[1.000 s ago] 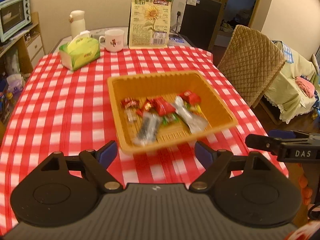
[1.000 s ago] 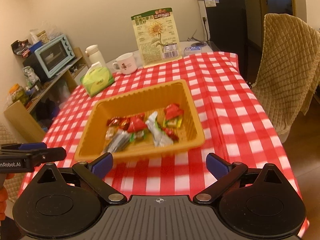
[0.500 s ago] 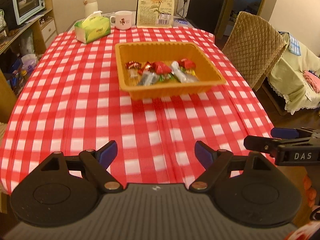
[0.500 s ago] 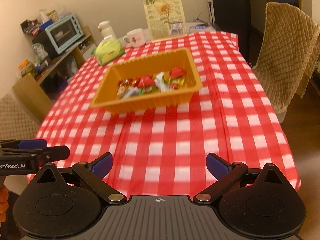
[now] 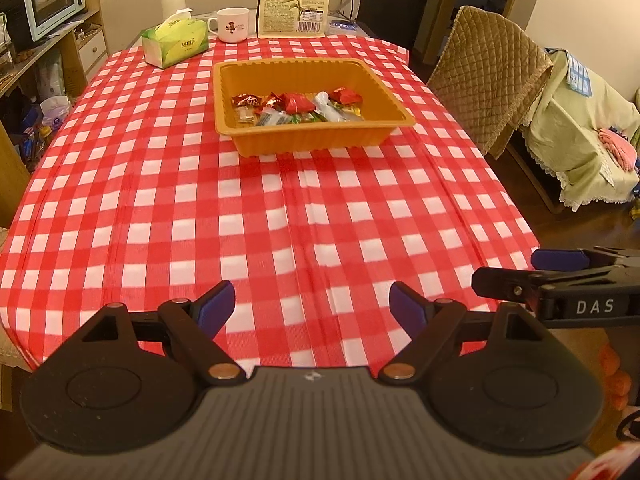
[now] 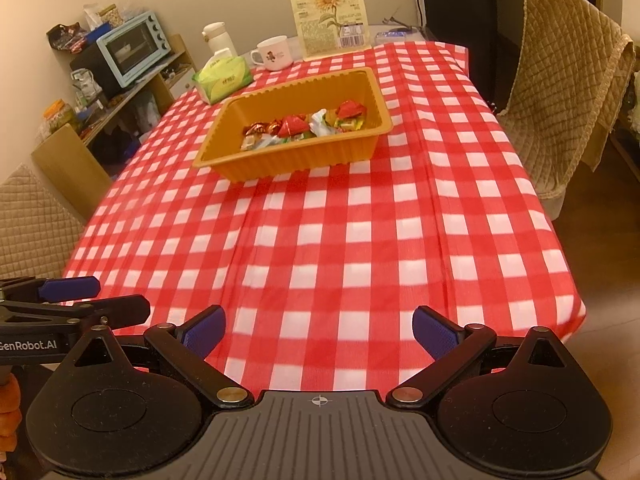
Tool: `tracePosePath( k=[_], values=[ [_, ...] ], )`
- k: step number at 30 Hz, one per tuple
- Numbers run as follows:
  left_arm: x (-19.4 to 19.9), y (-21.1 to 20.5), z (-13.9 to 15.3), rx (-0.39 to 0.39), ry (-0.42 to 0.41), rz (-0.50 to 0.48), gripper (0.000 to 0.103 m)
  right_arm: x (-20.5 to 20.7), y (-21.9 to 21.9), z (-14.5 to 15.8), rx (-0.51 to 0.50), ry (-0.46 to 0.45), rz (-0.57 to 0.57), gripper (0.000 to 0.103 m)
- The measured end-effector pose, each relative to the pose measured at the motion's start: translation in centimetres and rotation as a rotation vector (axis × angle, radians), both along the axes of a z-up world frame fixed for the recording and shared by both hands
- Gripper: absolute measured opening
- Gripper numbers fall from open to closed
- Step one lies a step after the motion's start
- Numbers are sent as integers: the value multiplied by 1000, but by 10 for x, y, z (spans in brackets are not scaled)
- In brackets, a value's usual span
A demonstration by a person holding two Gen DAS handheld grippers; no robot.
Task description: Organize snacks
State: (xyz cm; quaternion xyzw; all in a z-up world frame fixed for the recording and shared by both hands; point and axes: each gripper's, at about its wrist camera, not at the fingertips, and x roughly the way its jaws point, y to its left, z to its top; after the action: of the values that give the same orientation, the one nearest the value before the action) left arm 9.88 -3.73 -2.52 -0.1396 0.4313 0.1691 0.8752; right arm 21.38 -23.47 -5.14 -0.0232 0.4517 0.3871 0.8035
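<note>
Looked essentially finished: wrapped snacks (image 5: 296, 106) piled in the orange tray (image 5: 312, 140) mid-worktop (image 5: 280, 220), none loose on the cloth. Left claw (image 5: 311, 306) and right claw (image 6: 319, 327) spread wide, empty, well apart from tray.

My left hand-held gripper (image 5: 311, 307) hangs level with its blue-padded fingers spread wide, nothing between them. My right hand-held gripper (image 6: 318, 331) sits just beside it, pointing the same way, fingers likewise wide apart and empty.
</note>
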Motion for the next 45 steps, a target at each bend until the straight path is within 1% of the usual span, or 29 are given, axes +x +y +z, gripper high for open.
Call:
tracePosePath(
  k=[15, 45],
  values=[
    [-10, -18, 2, 7, -4, -19, 83, -14, -14, 1, -11, 12, 6, 99],
    [-8, -18, 2, 9, -9, -24, 83, -13, -12, 0, -15, 12, 14, 99]
  ],
)
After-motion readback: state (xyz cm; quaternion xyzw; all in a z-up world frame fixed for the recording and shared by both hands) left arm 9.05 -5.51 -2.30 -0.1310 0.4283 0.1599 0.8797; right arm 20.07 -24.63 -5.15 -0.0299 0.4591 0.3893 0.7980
